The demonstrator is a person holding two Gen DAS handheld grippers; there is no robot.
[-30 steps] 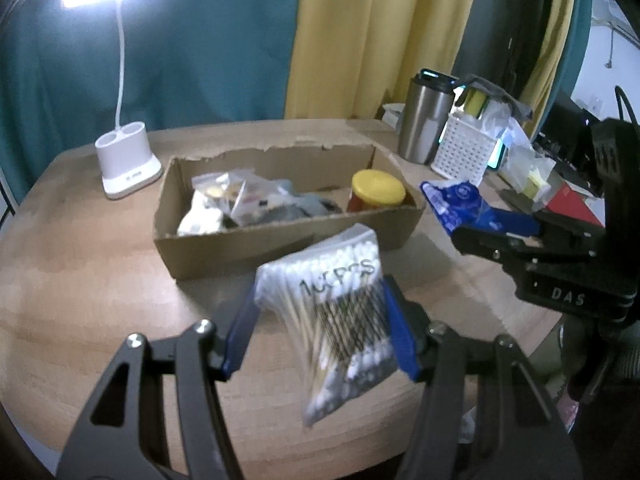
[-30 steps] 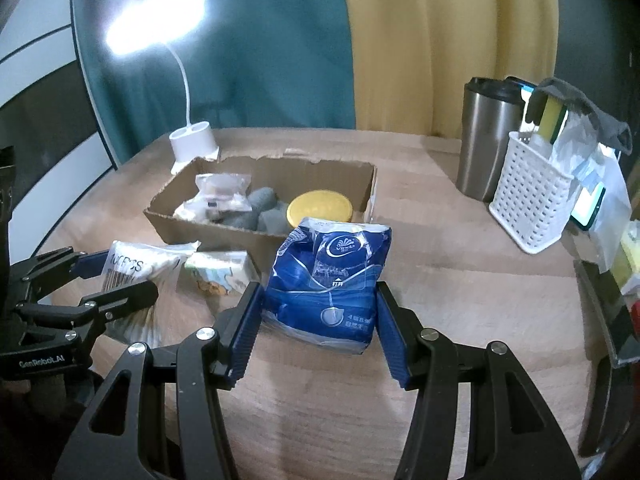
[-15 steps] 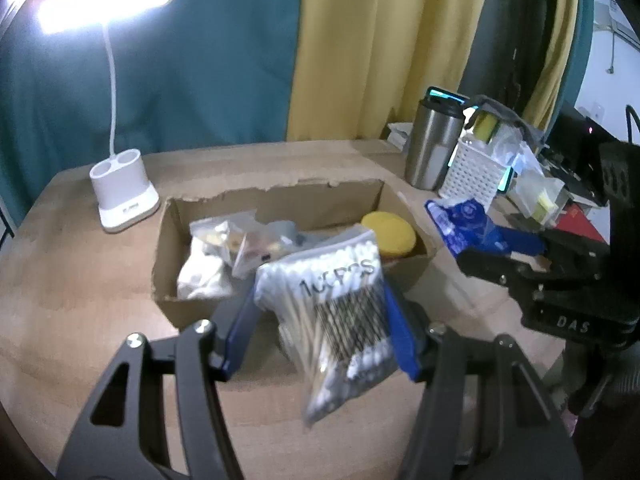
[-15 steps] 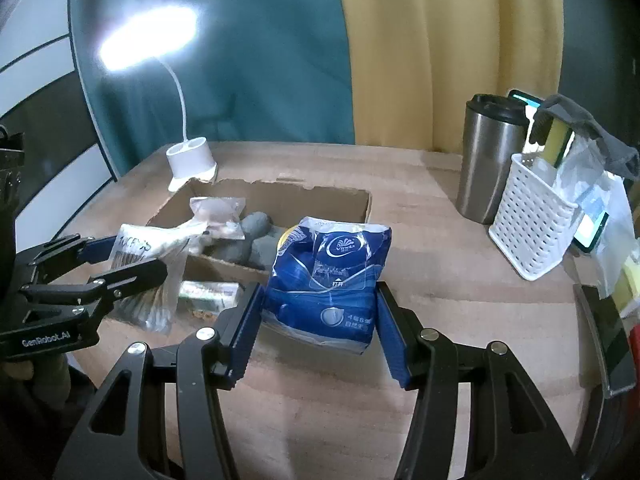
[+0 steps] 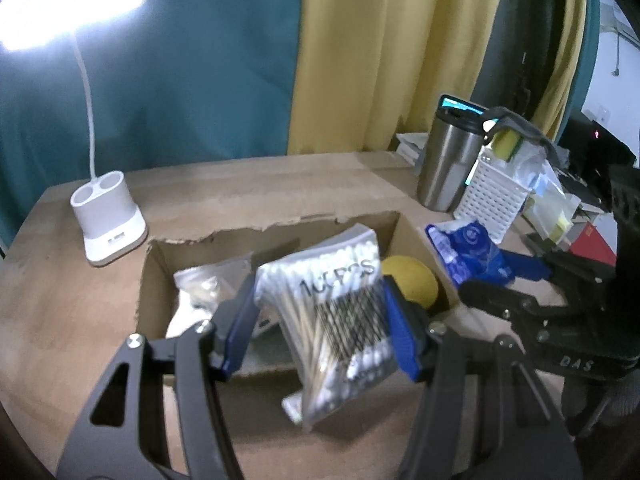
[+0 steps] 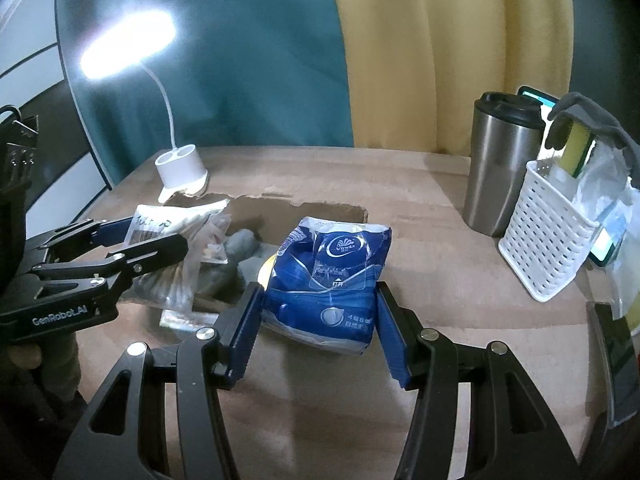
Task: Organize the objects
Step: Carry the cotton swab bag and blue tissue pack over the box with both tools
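My left gripper (image 5: pixel 320 320) is shut on a clear bag of cotton swabs (image 5: pixel 332 304) and holds it over the front of the open cardboard box (image 5: pixel 156 280). The box holds a yellow-lidded jar (image 5: pixel 412 284) and small clear bags (image 5: pixel 204 284). My right gripper (image 6: pixel 316 328) is shut on a blue tissue pack (image 6: pixel 332 272) and holds it above the table just right of the box's right end (image 6: pixel 320 212). The tissue pack also shows in the left wrist view (image 5: pixel 468 256), and the swab bag in the right wrist view (image 6: pixel 168 224).
A white desk lamp base (image 5: pixel 106 224) stands left of the box. A steel tumbler (image 6: pixel 500 168) and a white perforated basket (image 6: pixel 548 236) stand at the back right. A small packet (image 6: pixel 180 320) lies on the table before the box.
Both grippers have risen and moved forward. The swab bag has gone from in front of the box to over it. The tissue pack has come up beside the box's right end.
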